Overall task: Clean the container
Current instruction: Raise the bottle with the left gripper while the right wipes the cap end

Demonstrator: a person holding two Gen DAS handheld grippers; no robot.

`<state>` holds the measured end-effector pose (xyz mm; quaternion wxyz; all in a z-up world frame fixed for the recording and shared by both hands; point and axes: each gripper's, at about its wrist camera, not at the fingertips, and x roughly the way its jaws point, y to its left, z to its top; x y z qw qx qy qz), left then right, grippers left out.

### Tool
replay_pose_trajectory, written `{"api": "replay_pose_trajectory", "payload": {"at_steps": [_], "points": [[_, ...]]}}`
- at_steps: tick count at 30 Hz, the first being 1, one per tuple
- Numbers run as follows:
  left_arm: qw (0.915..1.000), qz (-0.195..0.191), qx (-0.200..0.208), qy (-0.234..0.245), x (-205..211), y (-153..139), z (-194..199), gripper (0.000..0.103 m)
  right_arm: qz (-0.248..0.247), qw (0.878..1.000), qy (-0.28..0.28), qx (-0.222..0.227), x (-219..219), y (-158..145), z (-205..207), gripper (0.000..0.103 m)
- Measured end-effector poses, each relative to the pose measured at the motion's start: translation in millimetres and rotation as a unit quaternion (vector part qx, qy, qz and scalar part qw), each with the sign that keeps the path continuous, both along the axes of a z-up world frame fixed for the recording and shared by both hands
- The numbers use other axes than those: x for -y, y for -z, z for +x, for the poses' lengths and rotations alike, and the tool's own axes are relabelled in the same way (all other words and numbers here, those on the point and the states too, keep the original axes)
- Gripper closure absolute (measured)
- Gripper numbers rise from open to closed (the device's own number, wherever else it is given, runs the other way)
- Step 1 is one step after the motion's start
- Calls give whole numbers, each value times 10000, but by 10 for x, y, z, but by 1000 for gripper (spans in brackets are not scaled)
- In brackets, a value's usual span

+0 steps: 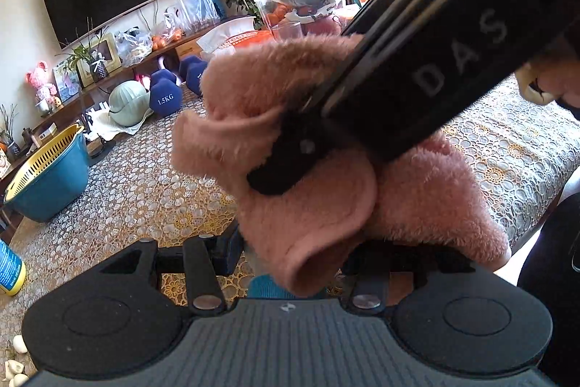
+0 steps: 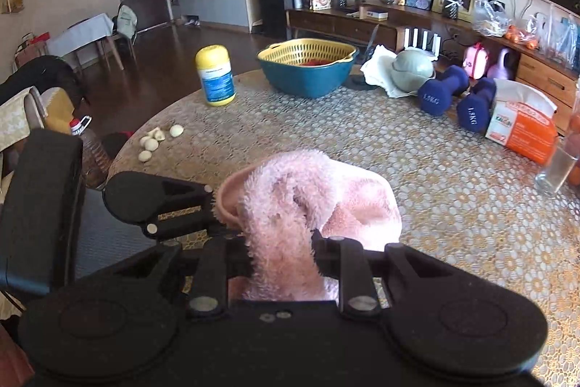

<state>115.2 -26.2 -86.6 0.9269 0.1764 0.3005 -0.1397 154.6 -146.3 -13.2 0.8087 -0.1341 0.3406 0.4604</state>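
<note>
A fluffy pink cloth [image 2: 311, 202] is stuffed into a small pink container [image 2: 225, 202], of which only the left rim shows in the right wrist view. My right gripper [image 2: 281, 252] is shut on the cloth. In the left wrist view the right gripper [image 1: 282, 165] comes down from the upper right and presses into the cloth [image 1: 275, 89]. My left gripper [image 2: 214, 209] holds the container at its rim. In its own view the left gripper [image 1: 290, 256] is mostly covered by the cloth, and the container is hidden.
On the lace-covered round table [image 2: 435, 205] stand a blue basin with a yellow strainer [image 2: 308, 68], a yellow-capped bottle [image 2: 215, 75], garlic cloves [image 2: 156, 140], blue dumbbells [image 2: 446, 93], an orange tissue pack [image 2: 522, 126] and a glass bottle [image 2: 558, 165]. The table edge curves on the left.
</note>
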Motion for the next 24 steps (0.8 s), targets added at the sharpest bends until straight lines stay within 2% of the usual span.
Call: {"api": "replay_pose_trajectory", "payload": {"at_steps": [7,21,24], "points": [[10000,-16,-51,16,-13,19,14,54,-218,9998,3,-32,-134,174,91,81],[9999,-104,-58,5,-36,48,8,54,-331,9957,854,144,153,267,590,80],[9997,-225,-83,-16,-63,35,9,53,-264,9945,1013,32,275,291,657,80]]}}
